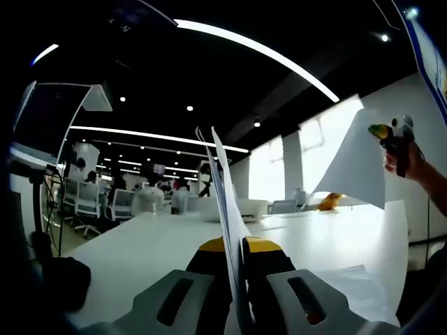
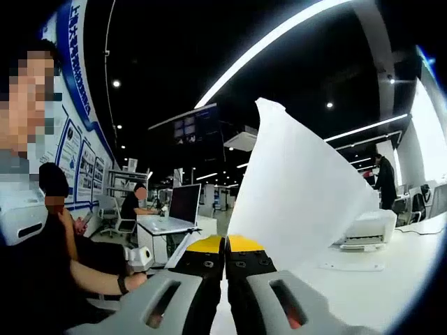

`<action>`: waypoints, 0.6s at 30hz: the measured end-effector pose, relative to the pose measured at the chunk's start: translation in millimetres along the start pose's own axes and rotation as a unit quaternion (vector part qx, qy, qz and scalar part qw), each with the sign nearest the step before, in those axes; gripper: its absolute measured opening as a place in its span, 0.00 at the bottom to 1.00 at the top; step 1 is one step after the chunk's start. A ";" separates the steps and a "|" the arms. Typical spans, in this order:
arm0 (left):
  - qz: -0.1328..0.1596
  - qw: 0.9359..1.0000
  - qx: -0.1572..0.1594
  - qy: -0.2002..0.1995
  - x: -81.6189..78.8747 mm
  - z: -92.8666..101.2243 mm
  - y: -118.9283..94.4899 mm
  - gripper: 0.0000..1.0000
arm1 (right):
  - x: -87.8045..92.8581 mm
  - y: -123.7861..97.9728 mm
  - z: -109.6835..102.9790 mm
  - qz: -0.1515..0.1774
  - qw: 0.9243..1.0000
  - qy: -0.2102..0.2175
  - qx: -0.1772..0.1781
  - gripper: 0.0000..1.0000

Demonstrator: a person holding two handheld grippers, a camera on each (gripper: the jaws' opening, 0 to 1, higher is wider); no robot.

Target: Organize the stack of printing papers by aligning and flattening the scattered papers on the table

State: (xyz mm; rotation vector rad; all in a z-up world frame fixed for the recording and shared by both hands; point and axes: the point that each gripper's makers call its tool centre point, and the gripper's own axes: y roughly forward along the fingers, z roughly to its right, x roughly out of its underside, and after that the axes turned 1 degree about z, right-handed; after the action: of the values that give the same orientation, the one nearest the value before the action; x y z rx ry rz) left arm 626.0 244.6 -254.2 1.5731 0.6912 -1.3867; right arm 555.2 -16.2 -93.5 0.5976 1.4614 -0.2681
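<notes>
Above the white table (image 1: pixel 140 251), your left gripper (image 1: pixel 234 269) and right gripper (image 2: pixel 225 269) each pinch upright papers (image 1: pixel 222 202) (edges uneven), so tap them down squarely.

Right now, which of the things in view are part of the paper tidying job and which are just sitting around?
Part of the job:
- left gripper, shut on the paper sheets
- right gripper, shut on a curled sheet
- white table
- sheet lying on the table

Just lying about:
- laptop
- printer
- office chairs
- yellow object
</notes>
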 end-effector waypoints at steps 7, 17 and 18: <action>0.000 1.000 0.000 0.000 0.0 0.4 0.0 0.08 | 4.3 1.5 -5.6 -0.006 1.000 0.000 -0.015 0.00; 0.000 1.000 0.000 0.000 -0.5 1.0 -0.1 0.08 | 3.9 1.4 -17.6 -0.008 0.999 -0.001 -0.045 0.00; 0.001 1.000 0.000 0.000 -0.5 1.1 -0.1 0.08 | 5.1 1.6 -20.7 -0.012 0.998 0.001 -0.054 0.00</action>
State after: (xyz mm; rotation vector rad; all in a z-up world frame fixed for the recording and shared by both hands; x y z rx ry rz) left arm 625.3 243.8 -253.7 1.5735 0.6906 -1.3857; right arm 539.1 -3.0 -98.2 0.4941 1.4766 -0.2050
